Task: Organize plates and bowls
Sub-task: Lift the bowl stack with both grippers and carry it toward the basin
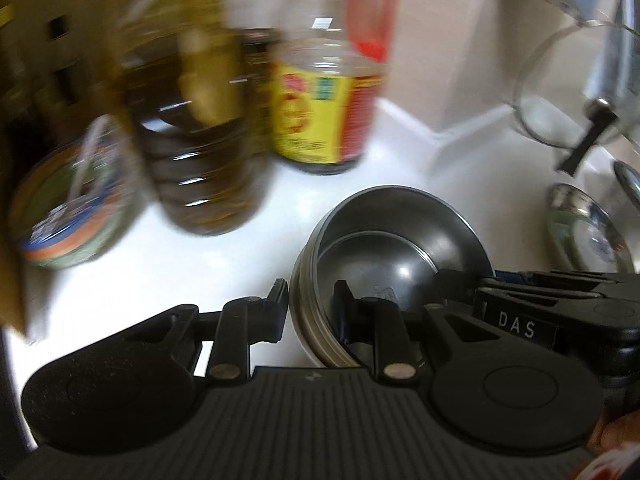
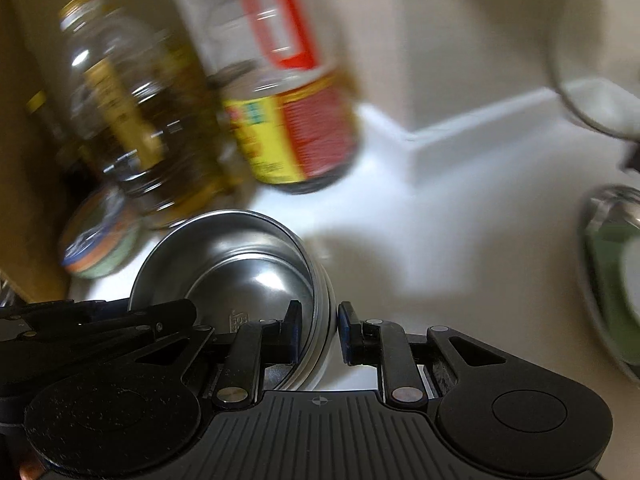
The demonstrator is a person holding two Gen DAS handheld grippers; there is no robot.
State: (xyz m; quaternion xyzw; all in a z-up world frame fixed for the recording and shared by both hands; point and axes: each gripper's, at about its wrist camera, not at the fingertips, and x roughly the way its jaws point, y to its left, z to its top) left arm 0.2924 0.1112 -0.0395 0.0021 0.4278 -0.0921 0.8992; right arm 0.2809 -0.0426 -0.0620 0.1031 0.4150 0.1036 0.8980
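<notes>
The left gripper (image 1: 311, 308) pinches the rim of a stack of steel bowls (image 1: 394, 248): one finger sits outside the wall, the other inside the top bowl, and the pads press on the metal between them. The right gripper (image 2: 318, 330) holds the same stack of steel bowls (image 2: 240, 268) at the opposite side of the rim, also with one finger in and one out. I think the two grips face each other for a reason — nested bowls are heavy and slippery, and one pinch alone would let them tip or slide apart.

The stack looks tilted and sits low over the white counter (image 1: 168, 256); if it touches the counter or hangs just above it, I cannot tell.

Behind the bowls stand a dark oil bottle (image 1: 200, 152) and a sauce bottle (image 1: 324, 112) with a yellow and red label, near the wall, and a round tin (image 1: 72, 208) at the left. These are close, so the stack needs a careful path. At the right lie a shiny steel plate (image 1: 588, 232) and a glass lid (image 1: 568, 92) — probably the bowls belong somewhere beside this dishware.
</notes>
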